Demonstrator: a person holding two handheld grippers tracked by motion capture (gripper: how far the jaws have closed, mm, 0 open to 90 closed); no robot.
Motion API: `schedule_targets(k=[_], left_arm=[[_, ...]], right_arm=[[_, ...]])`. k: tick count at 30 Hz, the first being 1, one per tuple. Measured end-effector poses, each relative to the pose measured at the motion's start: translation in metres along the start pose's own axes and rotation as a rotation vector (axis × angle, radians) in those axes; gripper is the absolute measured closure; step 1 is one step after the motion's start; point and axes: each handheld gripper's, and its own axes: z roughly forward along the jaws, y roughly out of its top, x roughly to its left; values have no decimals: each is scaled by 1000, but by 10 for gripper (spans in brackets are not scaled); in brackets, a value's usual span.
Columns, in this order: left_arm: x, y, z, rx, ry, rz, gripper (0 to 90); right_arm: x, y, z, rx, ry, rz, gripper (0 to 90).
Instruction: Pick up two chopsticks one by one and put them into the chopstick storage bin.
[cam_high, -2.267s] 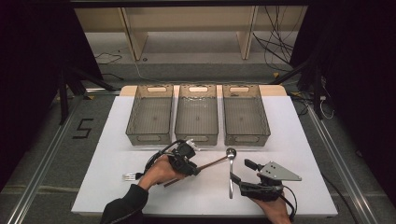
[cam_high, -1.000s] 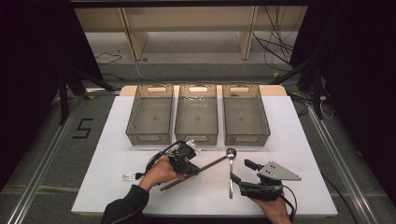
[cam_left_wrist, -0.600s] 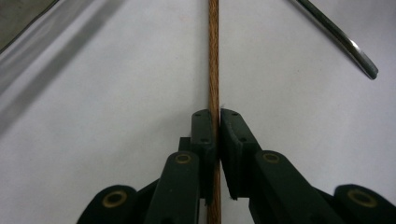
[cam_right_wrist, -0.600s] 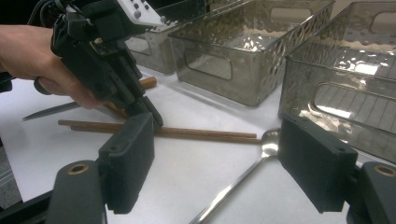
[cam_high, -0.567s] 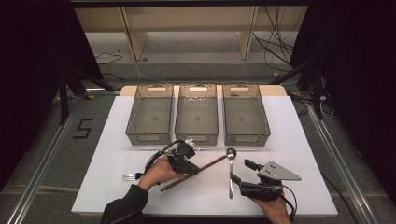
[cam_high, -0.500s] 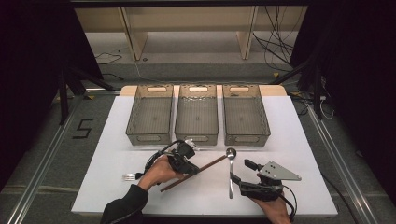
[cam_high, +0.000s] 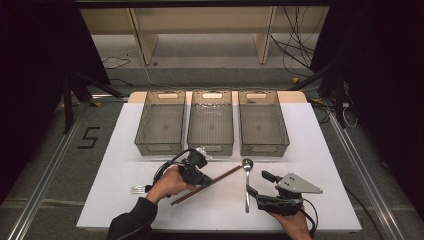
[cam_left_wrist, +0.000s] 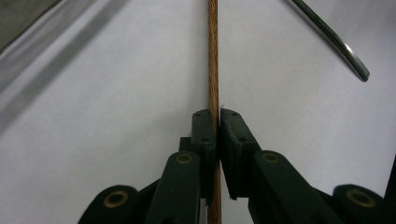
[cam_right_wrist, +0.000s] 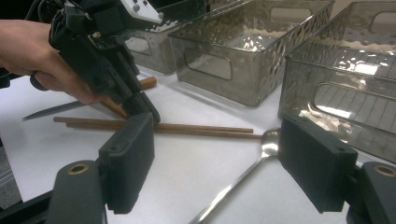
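Near the desk's (cam_high: 125, 130) front edge, the left gripper (cam_left_wrist: 217, 122) is clamped on a thin wooden chopstick (cam_left_wrist: 213, 56), light, stiff and prone to swivel unless pinched near its middle, while the right gripper (cam_right_wrist: 212, 156) waits, jaws apart, over a spoon (cam_high: 246, 177).

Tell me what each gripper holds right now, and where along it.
The left gripper is shut on the thin brown wooden chopstick, somewhere along its shaft, away from either end. The right gripper is open, holding nothing.
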Motion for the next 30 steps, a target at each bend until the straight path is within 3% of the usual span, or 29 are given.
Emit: schedule_targets(k=[21, 30], left_arm=[[2, -1, -1, 3, -1, -8, 846], [0, 1, -13, -10, 5, 2, 852]], right_arm=[[0, 0, 0, 3, 1, 2, 280], [0, 0, 0, 1, 0, 1, 280]])
